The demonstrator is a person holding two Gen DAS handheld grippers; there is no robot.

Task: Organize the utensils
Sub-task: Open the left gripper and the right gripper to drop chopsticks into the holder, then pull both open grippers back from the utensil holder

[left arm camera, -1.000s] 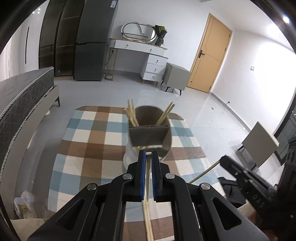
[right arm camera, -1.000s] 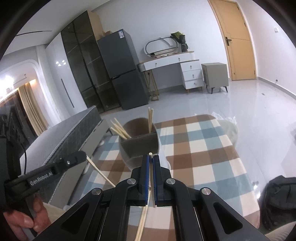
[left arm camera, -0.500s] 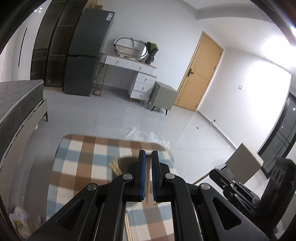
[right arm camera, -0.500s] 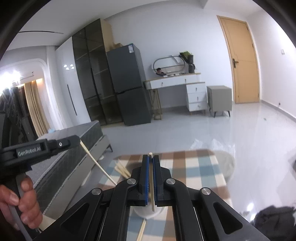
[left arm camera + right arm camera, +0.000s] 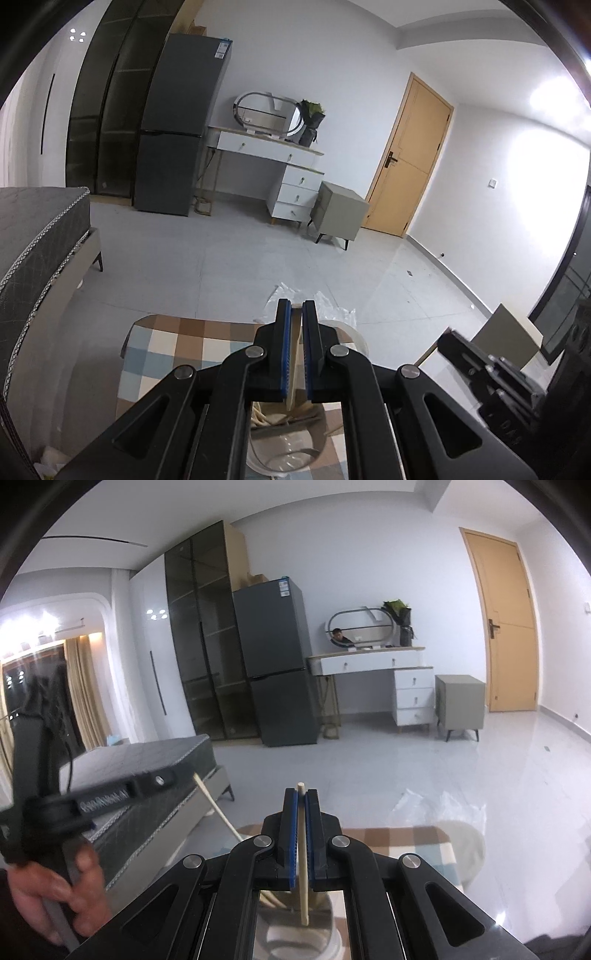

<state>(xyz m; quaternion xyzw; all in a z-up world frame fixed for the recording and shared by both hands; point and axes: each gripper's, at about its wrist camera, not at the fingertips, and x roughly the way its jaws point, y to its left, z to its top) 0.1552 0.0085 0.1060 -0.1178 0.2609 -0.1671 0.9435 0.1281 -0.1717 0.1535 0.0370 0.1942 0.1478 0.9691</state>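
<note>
1. A grey bed point(image 5: 40, 236) fills the left edge of the left wrist view, to the left of the checked table point(image 5: 166, 347).
2. The checked table, in blue, brown and white squares, lies under both grippers and holds the utensil holder point(image 5: 284, 439) at its near end.
3. The utensil holder shows through the gap in the left gripper's frame, directly below the jaws; pale sticks lean inside it, and how many there are cannot be told.
4. The left gripper point(image 5: 296, 314) is above the holder with its blue-padded jaws clamped on a chopstick point(image 5: 293, 369), which runs down between the pads toward the holder's opening.
5. In the right wrist view, a hand point(image 5: 55, 890) to the left of the table grasps the left gripper's handle, and its chopstick slants down toward the table edge.
6. The right gripper point(image 5: 301, 797) is also above the holder, jaws pinched tight on a second chopstick point(image 5: 303, 849); its top pokes just past the fingertips and its lower end hangs over the holder's mouth.
7. A clear plastic bag point(image 5: 439, 808) lies on the floor beyond the table's far right corner.
</note>
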